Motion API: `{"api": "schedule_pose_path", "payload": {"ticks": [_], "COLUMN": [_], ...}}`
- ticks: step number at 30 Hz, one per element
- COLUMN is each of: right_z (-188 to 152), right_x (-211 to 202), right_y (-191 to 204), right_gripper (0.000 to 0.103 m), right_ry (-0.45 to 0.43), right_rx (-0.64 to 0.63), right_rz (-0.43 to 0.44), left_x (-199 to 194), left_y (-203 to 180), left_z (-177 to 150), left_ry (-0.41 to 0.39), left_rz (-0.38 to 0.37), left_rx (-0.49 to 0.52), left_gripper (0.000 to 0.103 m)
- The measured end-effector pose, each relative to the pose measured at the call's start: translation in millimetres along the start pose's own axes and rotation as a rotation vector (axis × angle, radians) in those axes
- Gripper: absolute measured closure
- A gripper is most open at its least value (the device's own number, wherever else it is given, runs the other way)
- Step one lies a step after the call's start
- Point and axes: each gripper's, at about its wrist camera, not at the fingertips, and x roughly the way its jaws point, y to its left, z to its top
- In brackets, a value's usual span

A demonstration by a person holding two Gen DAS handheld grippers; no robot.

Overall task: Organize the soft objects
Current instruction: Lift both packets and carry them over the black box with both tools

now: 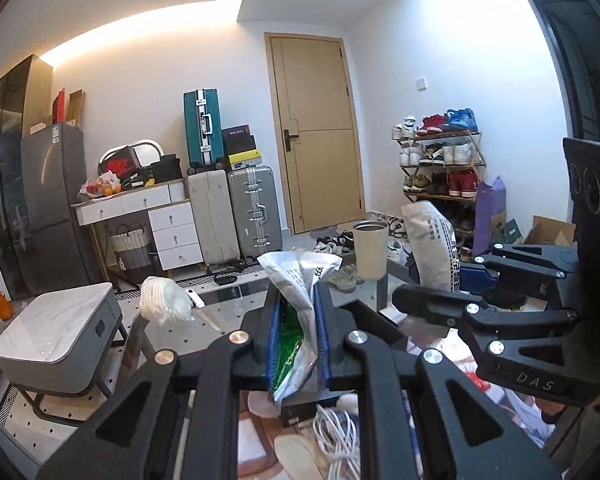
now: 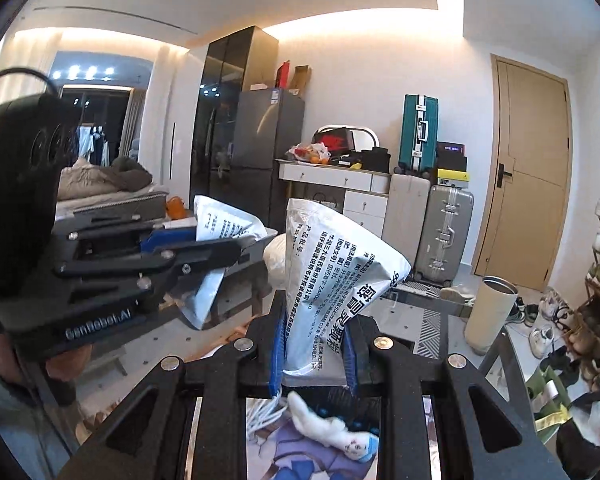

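My left gripper (image 1: 298,332) is shut on a crumpled white and green packet (image 1: 296,300) that stands up between its blue pads, above the glass table. My right gripper (image 2: 315,344) is shut on a white printed packet (image 2: 332,276) and holds it upright. Each gripper shows in the other's view: the right one (image 1: 440,296) with its packet (image 1: 432,244), the left one (image 2: 228,252) with its packet (image 2: 220,232). Both are held side by side at about the same height.
A beige cup (image 1: 370,248) stands on the glass table (image 1: 220,316), with a bagged white bundle (image 1: 164,300) at left. White cables (image 1: 336,436) and a small plush figure (image 2: 332,428) lie below. A grey side table (image 1: 56,340), suitcases (image 1: 236,208) and a shoe rack (image 1: 440,164) stand around.
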Motion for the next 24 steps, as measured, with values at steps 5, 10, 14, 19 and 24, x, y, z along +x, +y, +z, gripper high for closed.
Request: {"api": "schedule_pose_path", "payload": {"ticks": [5,10,14,19,24], "right_z": [14.1,24.0,26.1,19.5,12.4], "right_x": [21.6,52.3,76.8,110.9,133.7], "right_y": [-11.5,-25.5,-40.3,-57.9,-73.8], "right_gripper": [0.08,0.08,0.08,0.08,0.08], "right_ry": [0.0,0.02,0.058,0.131,0.162], "right_rx": [0.045,0.085,0.12,0.157,0.19], "right_rz": [-0.033,-0.055,-0.066,-0.08,-0.095], "left_x": [25.0,56.0,76.0,95.6,108.6], "left_y": [11.8,20.7,23.7,26.6,25.4], "left_z": [4.7,6.0,2.0,-4.3,-6.6], "left_ry": [-0.01,0.01,0.045,0.082,0.103], "left_rz": [0.021,0.05,0.053,0.057,0.062], "left_rx": [-0.06,-0.107,-0.149,-0.192,-0.203], "left_gripper": [0.089,0.089,0.089,0.089,0.089]}}
